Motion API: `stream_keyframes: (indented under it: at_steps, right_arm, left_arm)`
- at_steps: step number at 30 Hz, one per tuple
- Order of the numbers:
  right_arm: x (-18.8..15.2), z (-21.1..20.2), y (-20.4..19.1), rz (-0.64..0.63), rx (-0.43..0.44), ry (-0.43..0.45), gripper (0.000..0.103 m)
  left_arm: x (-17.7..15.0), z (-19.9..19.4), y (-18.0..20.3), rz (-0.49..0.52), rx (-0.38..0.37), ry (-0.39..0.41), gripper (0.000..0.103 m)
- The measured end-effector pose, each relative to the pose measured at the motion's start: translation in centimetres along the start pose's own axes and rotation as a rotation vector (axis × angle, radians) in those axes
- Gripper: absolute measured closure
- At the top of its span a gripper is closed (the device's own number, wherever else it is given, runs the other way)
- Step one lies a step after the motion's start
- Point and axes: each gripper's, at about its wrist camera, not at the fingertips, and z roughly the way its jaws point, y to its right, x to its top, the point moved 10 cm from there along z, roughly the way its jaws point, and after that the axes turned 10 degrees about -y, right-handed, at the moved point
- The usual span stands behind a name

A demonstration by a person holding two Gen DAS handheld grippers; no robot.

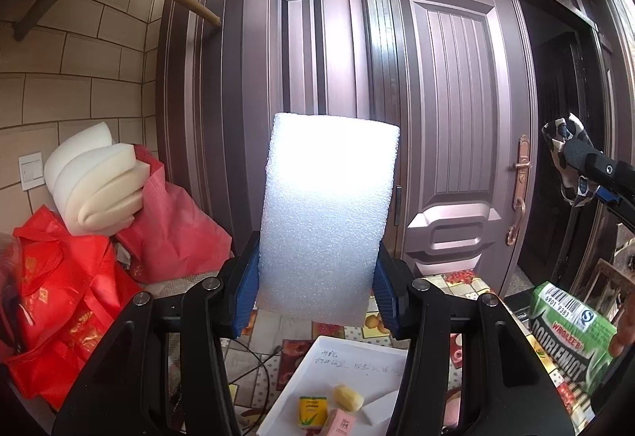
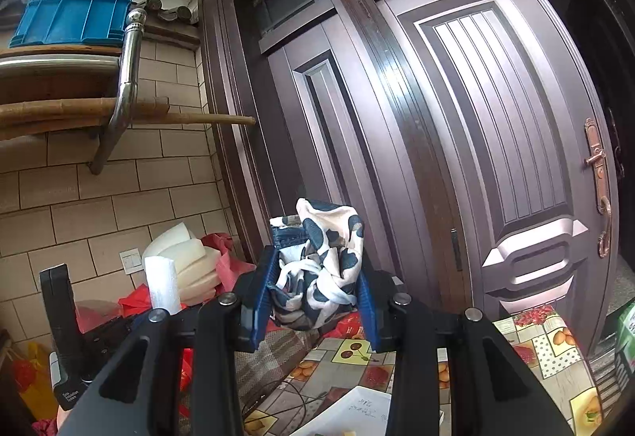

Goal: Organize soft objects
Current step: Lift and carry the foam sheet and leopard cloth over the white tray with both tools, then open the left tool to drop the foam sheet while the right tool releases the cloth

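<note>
My left gripper (image 1: 317, 277) is shut on a white foam block (image 1: 329, 205), which stands upright between the blue pads, above the table. My right gripper (image 2: 315, 293) is shut on a bunched cloth with dark blue and white patches (image 2: 321, 261), also held above the table. In the left wrist view the cloth (image 1: 561, 142) and the right gripper show at the far right. From the right wrist view the foam block (image 2: 162, 285) and the left gripper appear at the lower left. A white tray (image 1: 357, 368) lies on the table below, with a small yellow box, a pink box and a yellowish lump in it.
Cream foam pieces (image 1: 99, 190) rest on red bags (image 1: 59, 301) at the left by a tiled wall. A brown double door (image 1: 448, 118) fills the background. A green Doublemint pack (image 1: 571, 340) stands at the right. The patterned tablecloth (image 2: 547, 348) carries a black cable (image 1: 254, 368).
</note>
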Motion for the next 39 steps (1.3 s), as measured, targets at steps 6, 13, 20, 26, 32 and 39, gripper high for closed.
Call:
stream_keyframes:
  at_steps: [6,13,20,26,32,39]
  right_arm:
    - [-1.8,2.4,0.6,0.009,-0.025,-0.066,0.066]
    - [-5.9,6.1,2.3,0.016,-0.044,-0.181,0.066]
    - [-11.2,10.0,4.6,0.075,-0.076,-0.325,0.066]
    - [-18.4,13.5,6.5,0.124,-0.105,-0.510,0.065]
    - [-26.8,16.8,9.4,0.186,-0.146,-0.706,0.064]
    - [-32.6,19.7,11.5,0.242,-0.158,-0.832,0.061]
  left_arm:
    - [-1.9,3.7,0.4,-0.028,-0.030,-0.083,0.053]
    - [-6.3,8.3,0.5,-0.092,-0.082,-0.225,0.053]
    - [-12.5,13.6,0.8,-0.116,-0.118,-0.395,0.053]
    - [-19.2,18.8,2.2,-0.139,-0.164,-0.571,0.053]
    - [-24.9,22.3,3.0,-0.155,-0.166,-0.700,0.053]
    - [-28.7,24.0,3.1,-0.129,-0.126,-0.755,0.020]
